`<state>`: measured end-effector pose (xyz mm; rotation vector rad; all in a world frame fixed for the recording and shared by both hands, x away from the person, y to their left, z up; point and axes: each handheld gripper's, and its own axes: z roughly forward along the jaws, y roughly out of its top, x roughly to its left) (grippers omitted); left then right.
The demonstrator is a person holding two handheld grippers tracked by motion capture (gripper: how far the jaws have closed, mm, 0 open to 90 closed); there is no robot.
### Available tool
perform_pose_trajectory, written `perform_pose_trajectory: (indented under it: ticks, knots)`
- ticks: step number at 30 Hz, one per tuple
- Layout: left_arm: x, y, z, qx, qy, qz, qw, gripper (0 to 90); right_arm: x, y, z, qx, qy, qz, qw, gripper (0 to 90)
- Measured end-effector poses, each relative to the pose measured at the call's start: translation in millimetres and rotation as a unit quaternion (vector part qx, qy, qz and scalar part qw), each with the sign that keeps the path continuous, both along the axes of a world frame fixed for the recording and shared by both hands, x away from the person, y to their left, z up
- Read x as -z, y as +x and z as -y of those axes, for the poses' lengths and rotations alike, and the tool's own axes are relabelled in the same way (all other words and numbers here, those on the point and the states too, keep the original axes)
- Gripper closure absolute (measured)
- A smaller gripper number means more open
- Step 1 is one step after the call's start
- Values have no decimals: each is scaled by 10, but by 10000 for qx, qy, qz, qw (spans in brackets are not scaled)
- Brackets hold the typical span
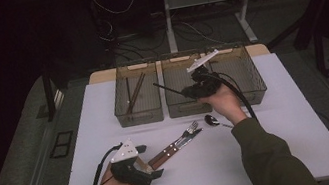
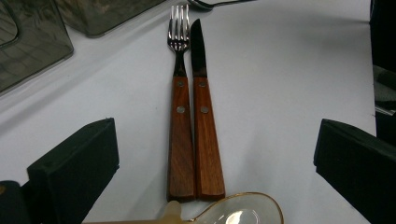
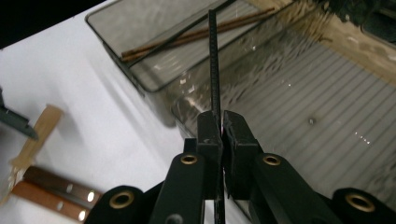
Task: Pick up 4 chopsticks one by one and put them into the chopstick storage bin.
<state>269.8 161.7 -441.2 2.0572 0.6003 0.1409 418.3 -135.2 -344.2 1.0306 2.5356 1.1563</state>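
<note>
My right gripper [image 1: 185,90] [image 3: 221,123] is shut on a thin black chopstick [image 1: 167,88] [image 3: 213,60]. It holds the stick at a slant over the middle smoky bin [image 1: 183,108], its tip towards the left bin [image 1: 138,113]. A pair of brown chopsticks [image 1: 136,92] [image 3: 201,32] lies in that left bin. My left gripper [image 1: 149,161] [image 2: 215,128] rests open near the table's front left. Just ahead of its jaws lie a wooden-handled fork [image 1: 190,128] [image 2: 180,126] and knife [image 1: 191,135] [image 2: 205,130], side by side.
A metal spoon [image 1: 211,120] [image 2: 210,3] lies on the white table beside the right wrist. A pale translucent spoon [image 2: 233,214] [image 3: 32,135] sits at the handle ends of the cutlery. A third bin [image 1: 253,89] stands at the back right.
</note>
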Motion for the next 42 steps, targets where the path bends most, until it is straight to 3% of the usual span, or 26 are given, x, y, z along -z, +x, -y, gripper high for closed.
perform_pose_trajectory:
  ticks: [7,20,29,37,42]
  knots:
    - [-5,-12,-2,27,7,85,10000,0,-58,132,-269,-46,-64,96,9999,862]
    - [-18,-49,5,45,-2,101,9999,0,-13,322,-790,-85,-180,79,9998,862]
    - [-20,-26,38,114,-36,82,9999,0,31,531,-1120,87,-322,32,9994,862]
    - [-29,-28,36,132,-75,110,9998,0,137,723,-1345,405,-418,-52,9983,861]
    - [-29,-24,38,147,-90,109,9998,0,217,815,-1460,463,-458,-110,9978,861]
